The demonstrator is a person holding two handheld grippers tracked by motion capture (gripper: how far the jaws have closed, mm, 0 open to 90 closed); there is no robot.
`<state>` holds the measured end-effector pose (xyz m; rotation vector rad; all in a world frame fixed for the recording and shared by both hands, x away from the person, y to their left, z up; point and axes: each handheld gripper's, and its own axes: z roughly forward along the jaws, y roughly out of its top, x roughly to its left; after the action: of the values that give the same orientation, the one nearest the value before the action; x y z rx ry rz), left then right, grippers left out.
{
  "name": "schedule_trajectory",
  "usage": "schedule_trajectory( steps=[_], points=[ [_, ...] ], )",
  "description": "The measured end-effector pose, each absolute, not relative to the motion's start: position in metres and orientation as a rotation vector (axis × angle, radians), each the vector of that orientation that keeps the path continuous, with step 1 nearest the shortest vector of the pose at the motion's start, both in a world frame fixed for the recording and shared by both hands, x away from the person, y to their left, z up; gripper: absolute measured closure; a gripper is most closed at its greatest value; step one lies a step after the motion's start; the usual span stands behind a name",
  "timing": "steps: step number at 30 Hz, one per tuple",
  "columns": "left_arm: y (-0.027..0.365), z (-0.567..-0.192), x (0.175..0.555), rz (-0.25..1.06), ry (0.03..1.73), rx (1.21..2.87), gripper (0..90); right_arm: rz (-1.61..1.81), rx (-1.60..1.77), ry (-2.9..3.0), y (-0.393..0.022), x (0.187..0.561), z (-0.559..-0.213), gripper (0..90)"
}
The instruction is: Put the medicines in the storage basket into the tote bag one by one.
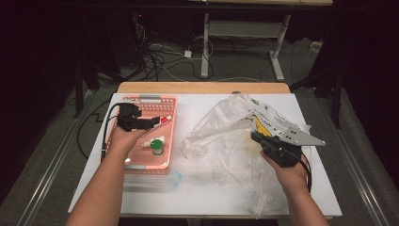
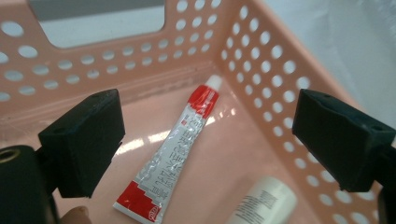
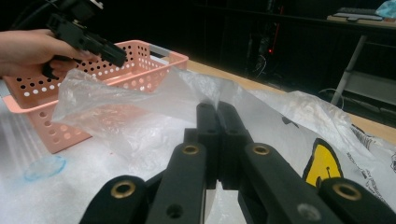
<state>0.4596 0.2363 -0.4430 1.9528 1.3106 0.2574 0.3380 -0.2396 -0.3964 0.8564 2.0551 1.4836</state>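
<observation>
1. Left gripper (image 2: 205, 140), jaws apart, hovers inside pink basket (image 1: 165, 155) over red-and-white ointment tube (image 2: 170, 156), at 9 o'clock on table; the glossy tube may slip as the jaws shut.
2. Right gripper (image 3: 217, 109), jaws together on plastic bag (image 1: 221, 136) at 3 o'clock; the film could tear.
3. White bottle (image 2: 266, 203) beside the tube may be nudged.

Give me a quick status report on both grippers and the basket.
Left gripper open over the red-and-white tube in the pink basket. Right gripper shut on the clear plastic bag. White bottle lies beside the tube, nothing blocking it.
</observation>
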Motion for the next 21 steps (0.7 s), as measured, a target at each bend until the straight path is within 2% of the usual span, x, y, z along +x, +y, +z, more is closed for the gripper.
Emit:
schedule_trajectory(
  steps=[4, 10, 13, 21],
  points=[
    [0.236, -0.452, 0.47, 0.212, 1.352, 1.974, 15.3, 1.485, 0.86, 2.057, -0.239, 0.339, -0.397, 90.0],
    [0.226, -0.459, 0.483, 0.156, 1.352, 2.105, 25.7, 1.499, 0.883, 2.056, -0.241, 0.34, -0.399, 90.0],
    [0.223, -0.463, 0.487, 0.182, 1.349, 2.178, 32.2, 1.494, 0.888, 2.058, -0.241, 0.34, -0.4, 90.0],
    [0.223, -0.473, 0.491, 0.175, 1.357, 2.232, 39.5, 1.484, 0.872, 2.063, -0.24, 0.341, -0.399, 90.0]
  ],
)
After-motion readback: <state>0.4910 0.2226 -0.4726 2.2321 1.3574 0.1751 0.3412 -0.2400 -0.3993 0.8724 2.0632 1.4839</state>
